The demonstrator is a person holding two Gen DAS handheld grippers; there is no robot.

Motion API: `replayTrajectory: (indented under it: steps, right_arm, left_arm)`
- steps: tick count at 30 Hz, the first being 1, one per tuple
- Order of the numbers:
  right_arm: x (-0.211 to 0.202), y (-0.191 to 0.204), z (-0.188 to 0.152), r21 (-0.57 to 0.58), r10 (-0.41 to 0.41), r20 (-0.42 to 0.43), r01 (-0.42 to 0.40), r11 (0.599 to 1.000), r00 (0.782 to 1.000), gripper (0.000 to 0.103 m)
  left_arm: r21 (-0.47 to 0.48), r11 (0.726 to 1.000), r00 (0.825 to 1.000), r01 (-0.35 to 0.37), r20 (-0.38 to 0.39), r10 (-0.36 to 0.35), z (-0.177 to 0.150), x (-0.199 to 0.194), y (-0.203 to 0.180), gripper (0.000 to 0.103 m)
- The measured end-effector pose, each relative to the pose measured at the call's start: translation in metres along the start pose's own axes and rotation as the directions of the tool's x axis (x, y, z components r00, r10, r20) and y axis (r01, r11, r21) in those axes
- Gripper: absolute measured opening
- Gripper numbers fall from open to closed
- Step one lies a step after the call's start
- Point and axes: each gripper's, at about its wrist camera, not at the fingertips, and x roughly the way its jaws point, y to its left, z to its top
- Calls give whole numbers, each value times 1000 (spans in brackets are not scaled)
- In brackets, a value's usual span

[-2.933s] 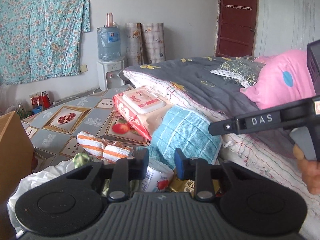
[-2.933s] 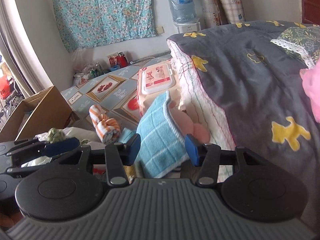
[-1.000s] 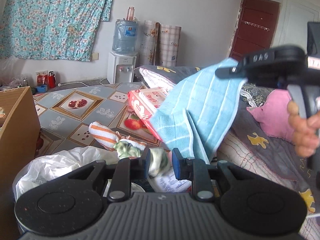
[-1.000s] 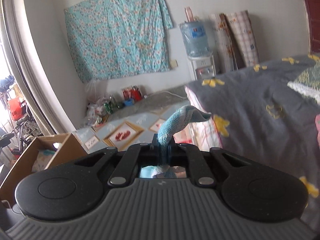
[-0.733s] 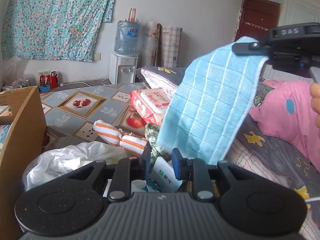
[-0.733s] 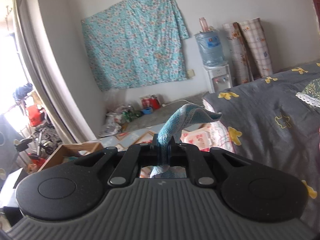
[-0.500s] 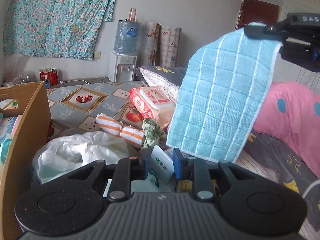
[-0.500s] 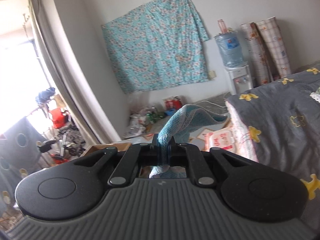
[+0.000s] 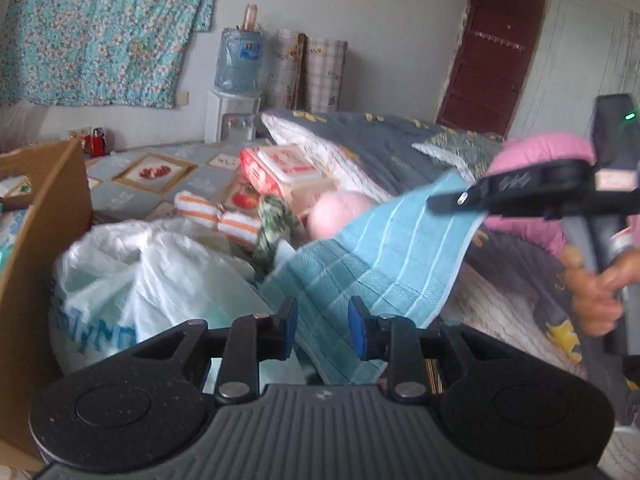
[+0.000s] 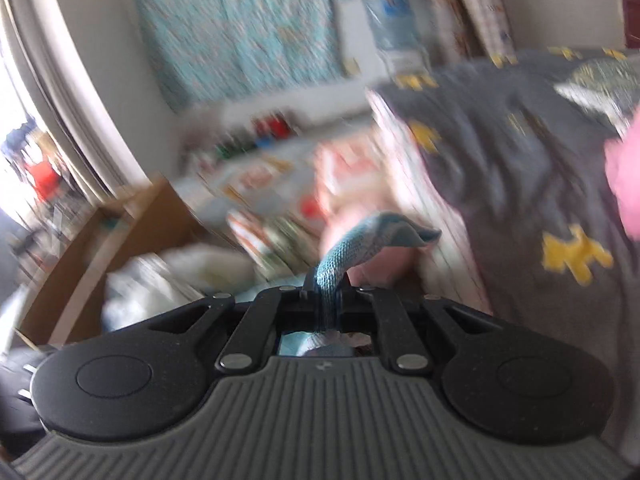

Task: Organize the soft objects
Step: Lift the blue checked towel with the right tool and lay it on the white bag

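My right gripper (image 10: 323, 286) is shut on a corner of a blue checked towel (image 10: 352, 246). In the left wrist view the right gripper (image 9: 460, 200) holds the towel (image 9: 380, 256) so that it hangs slanted down to the left. Its lower edge lies between the fingers of my left gripper (image 9: 322, 326), which is open and empty. An orange-striped cloth roll (image 9: 218, 218), a green patterned cloth (image 9: 274, 220) and a pink soft object (image 9: 340, 214) lie behind the towel.
A white plastic bag (image 9: 152, 280) sits at the left beside a cardboard box (image 9: 40, 220). A wet-wipes pack (image 9: 280, 170) leans on the bed with a grey quilt (image 9: 384, 144) and a pink pillow (image 9: 540, 160). The right wrist view is motion-blurred.
The right gripper has swung down and to the right with the towel, so it now drapes low over the left gripper's fingers. The left gripper's jaws have spread a little.
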Motion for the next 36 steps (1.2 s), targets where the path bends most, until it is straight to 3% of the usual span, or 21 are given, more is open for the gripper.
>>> replayTrajectory:
  steps: [3,6,8,10,12,14,17,21,23,26,28,31,36]
  right_arm:
    - [6,4,-17,-91,-29,-29,26,996,999,6]
    - [-5,29,-19,-291,41,-14,-44,956,999,7]
    - [-8,51,-19,-447,96,-40,-104,888,995,8]
    - [-6,74,-25,-593,134,-113,-175,786,985,9]
    - [-1,96,-42,-708,128,-182,-220,671,975,9]
    - [9,110,-59,-772,108,-242,-258,581,964,13]
    - [27,117,-73,-797,78,-294,-290,530,953,22]
    - [30,109,-69,-741,113,-333,-334,582,936,38]
    - [25,98,-60,-692,157,-337,-357,628,928,47]
    - [11,73,-45,-581,247,-310,-389,715,918,50]
    - [5,52,-33,-487,282,-267,-381,786,922,52]
    - [13,25,-17,-351,247,-200,-305,885,948,52]
    - [49,7,-14,-218,207,-210,-252,943,956,51]
  left_arm:
    - [22,1000,999,-12,-48,13,-12,14,-6,28]
    - [25,1000,997,-9,-81,11,-20,19,-7,28]
    - [11,1000,995,-8,-96,9,-23,19,-4,28]
    - [-15,1000,995,-7,-102,5,-25,18,1,28]
    - [-57,998,995,6,-100,-11,-23,14,7,27]
    - [-89,996,996,20,-87,-28,-23,9,11,27]
    - [-81,996,998,24,-49,-28,-21,2,10,27]
    - [-81,996,998,44,-31,-46,-17,0,9,27]
    - [-63,998,999,30,-32,-32,-15,3,6,27]
    - [-21,1000,999,6,-36,-7,-15,10,0,27]
    - [3,1000,999,1,-46,-1,-18,14,-4,27]
    - [18,1000,998,6,-66,-5,-23,17,-6,27]
    - [42,999,997,-4,-76,7,-30,15,-7,26]
